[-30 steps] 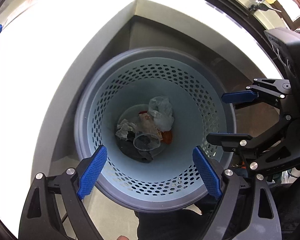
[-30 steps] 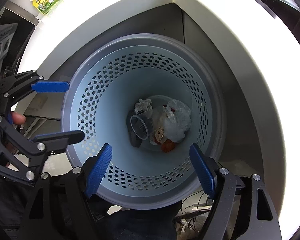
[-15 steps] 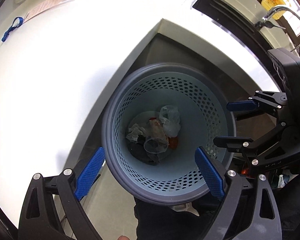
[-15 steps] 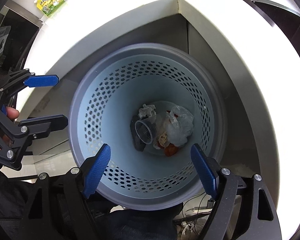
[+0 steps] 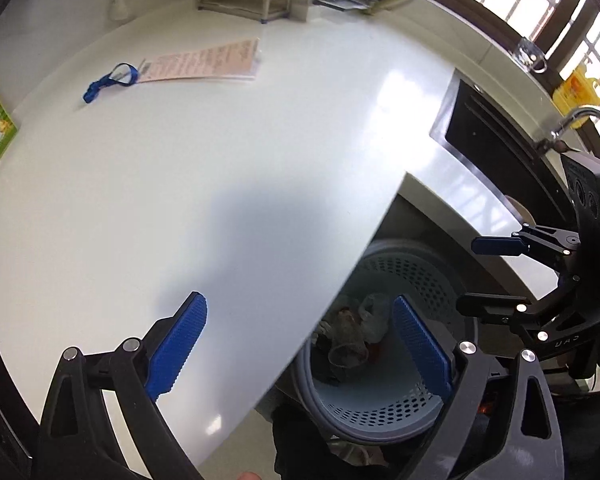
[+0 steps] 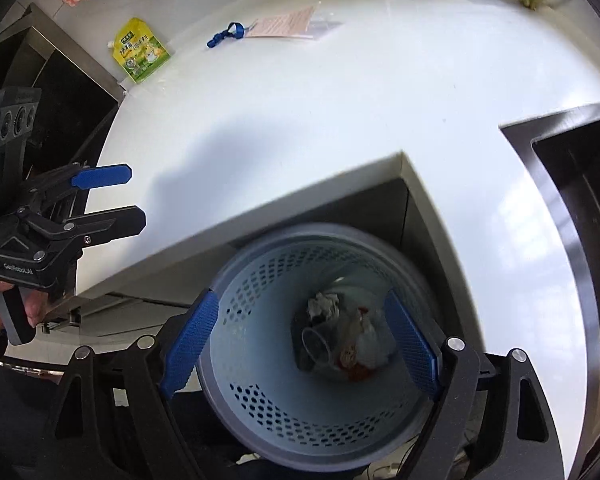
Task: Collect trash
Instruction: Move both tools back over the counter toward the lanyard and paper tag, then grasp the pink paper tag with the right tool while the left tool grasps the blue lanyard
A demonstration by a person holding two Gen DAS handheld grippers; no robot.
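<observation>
Holding both grippers, left (image 5: 300, 344) and right (image 6: 300, 344), spread, empty; bin (image 6: 260, 412) holds trash; yellow pouch (image 6: 142, 54) at 11 o'clock left, we judge.

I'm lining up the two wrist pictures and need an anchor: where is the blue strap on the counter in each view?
Left wrist: the blue strap lies upper left on the white counter, left of the pink paper sheet.
Right wrist: the blue strap lies top, left of centre, again left of the pink paper sheet.
Shared landmark: the perforated trash basket under the counter corner.
</observation>
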